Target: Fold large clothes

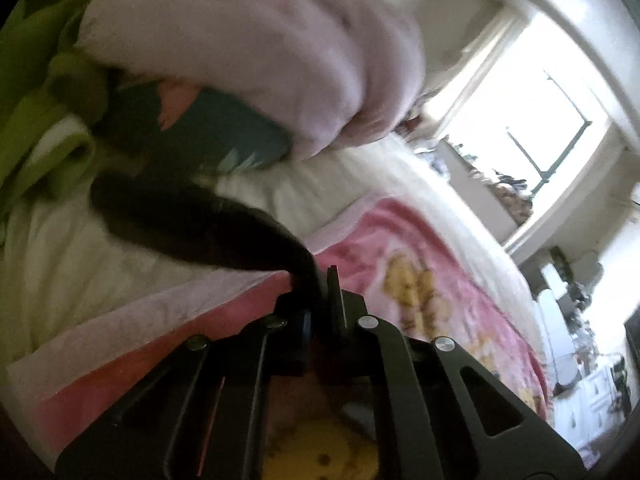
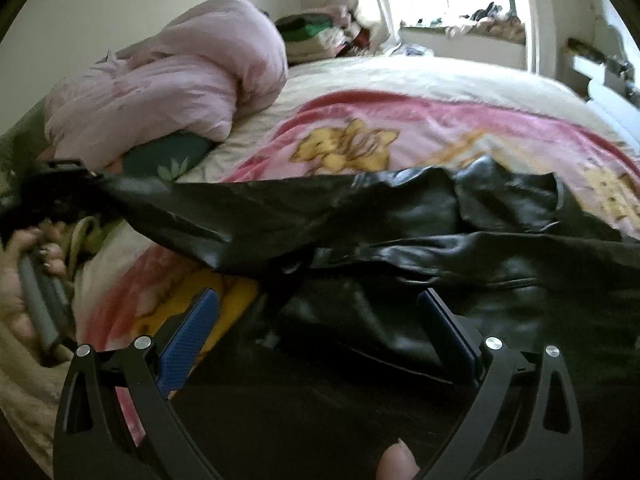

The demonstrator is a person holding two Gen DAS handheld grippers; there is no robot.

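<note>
The black leather jacket [image 2: 420, 232] lies spread across the pink cartoon blanket [image 2: 360, 132] on the bed [image 2: 420, 72], filling the right wrist view from 3 o'clock through the centre, with one sleeve stretched taut toward 9 o'clock. There the left tool [image 1: 324, 292] has its jaws closed tight on the end of that sleeve [image 1: 192, 224], which trails away toward 10 o'clock in its own blurred view. The right tool [image 2: 320, 332] stands wide, blue pads [image 2: 188, 340] apart and holding nothing, just above the jacket's body; a pale pink duvet [image 2: 180, 76] is bundled at 10 o'clock.
</note>
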